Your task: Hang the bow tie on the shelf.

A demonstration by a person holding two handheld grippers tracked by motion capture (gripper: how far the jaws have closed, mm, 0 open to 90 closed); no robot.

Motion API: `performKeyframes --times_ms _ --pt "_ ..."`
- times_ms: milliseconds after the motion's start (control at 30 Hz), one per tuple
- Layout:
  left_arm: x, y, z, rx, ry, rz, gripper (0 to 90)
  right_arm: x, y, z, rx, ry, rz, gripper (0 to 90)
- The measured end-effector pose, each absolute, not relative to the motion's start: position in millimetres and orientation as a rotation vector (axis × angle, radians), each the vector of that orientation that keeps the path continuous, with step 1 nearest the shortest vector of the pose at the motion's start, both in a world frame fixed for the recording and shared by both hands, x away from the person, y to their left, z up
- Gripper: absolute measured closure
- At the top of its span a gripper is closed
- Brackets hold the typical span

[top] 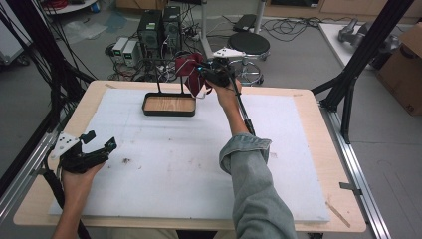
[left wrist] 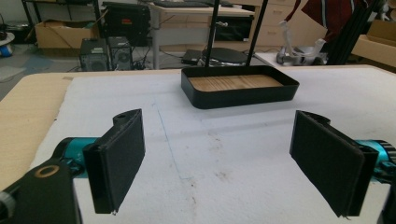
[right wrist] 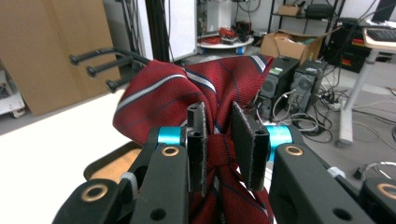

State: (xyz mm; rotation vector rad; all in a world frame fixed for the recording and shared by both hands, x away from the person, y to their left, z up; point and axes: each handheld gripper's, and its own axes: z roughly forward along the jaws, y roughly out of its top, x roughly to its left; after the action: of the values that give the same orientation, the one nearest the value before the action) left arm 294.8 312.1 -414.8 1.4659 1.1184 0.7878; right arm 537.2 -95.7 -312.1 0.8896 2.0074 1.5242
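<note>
Two tongs: right pinching tie; left wide

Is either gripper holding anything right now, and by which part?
The right gripper grips the dark red striped fabric necktie at its knot. The left gripper holds nothing.

Round stool beyond table — computer towers on floor.

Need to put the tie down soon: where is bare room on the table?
The white mat is bare between the black tray and the left tongs, and right of the sleeve toward the table edge. It is crowded at the tray's far side, where the right tongs hold the red tie beside the stand's pegs.
</note>
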Motion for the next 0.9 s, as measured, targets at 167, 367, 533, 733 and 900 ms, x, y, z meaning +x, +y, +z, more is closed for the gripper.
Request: performKeyframes --times_ms 167,367,533,733,900 --pt "295 313 -414 1.462 1.116 0.788 18.3 538 -101 -321 0.882 2.042 1.48 75.6" --pt "295 312 -415 1.465 1.116 0.785 18.3 538 -101 -330 0.855 2.106 1.422 75.5" --pt "295 312 -415 1.465 1.116 0.785 18.4 539 -93 -337 0.842 2.155 1.366 75.5" --pt "295 312 -415 1.465 1.115 0.785 18.4 541 -86 -346 0.855 2.171 1.326 75.1" --pt "295 311 -415 1.468 1.112 0.782 18.4 542 -79 -350 0.869 2.154 1.325 74.9"
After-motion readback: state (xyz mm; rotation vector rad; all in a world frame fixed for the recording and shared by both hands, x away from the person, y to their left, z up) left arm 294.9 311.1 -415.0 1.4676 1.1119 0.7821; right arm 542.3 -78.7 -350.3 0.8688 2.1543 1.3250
